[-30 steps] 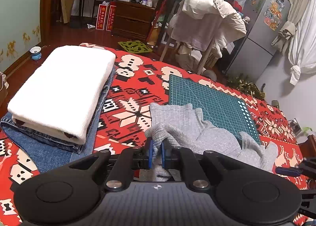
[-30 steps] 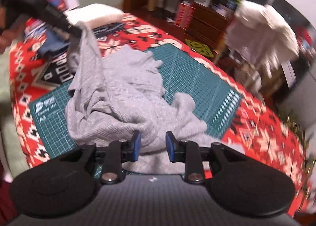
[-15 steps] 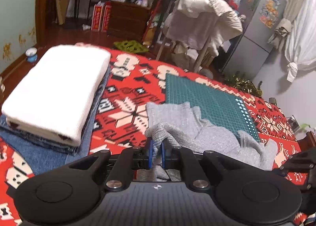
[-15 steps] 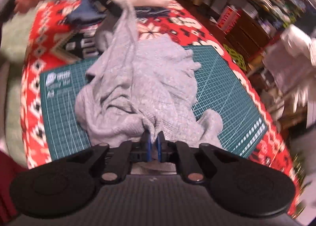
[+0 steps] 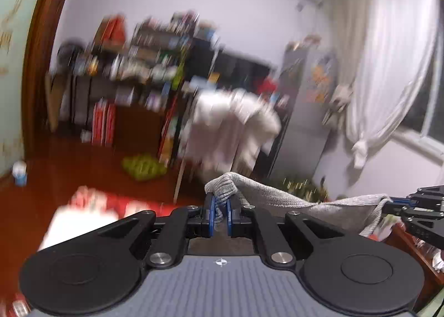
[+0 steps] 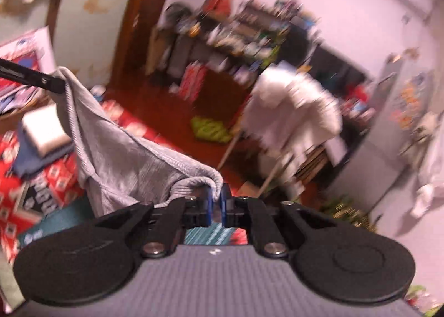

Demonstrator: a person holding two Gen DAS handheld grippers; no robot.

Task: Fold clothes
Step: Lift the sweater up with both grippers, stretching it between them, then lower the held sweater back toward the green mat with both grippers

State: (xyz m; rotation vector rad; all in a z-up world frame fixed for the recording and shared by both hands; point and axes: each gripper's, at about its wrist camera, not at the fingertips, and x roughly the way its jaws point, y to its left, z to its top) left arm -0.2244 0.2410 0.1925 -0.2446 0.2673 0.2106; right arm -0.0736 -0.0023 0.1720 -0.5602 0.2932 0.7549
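Note:
A grey knit garment (image 5: 266, 195) hangs stretched in the air between my two grippers. My left gripper (image 5: 220, 206) is shut on one bunched edge of it. My right gripper (image 6: 217, 197) is shut on another edge, and the garment (image 6: 116, 156) sags down to the left of it. The right gripper also shows at the right edge of the left wrist view (image 5: 410, 206). The left gripper's tip shows at the upper left of the right wrist view (image 6: 41, 81). Both views are blurred by motion.
Below lies the red patterned cloth (image 6: 55, 175) with a green cutting mat (image 6: 211, 233) and a stack of folded white and blue clothes (image 6: 41, 134). A chair draped in white clothing (image 5: 230, 128) stands beyond, with shelves, a fridge (image 5: 305, 111) and curtains (image 5: 388, 67).
The right gripper closed on the grey garment. Both grippers then rose sharply, lifting the garment off the mat and spreading it in the air.

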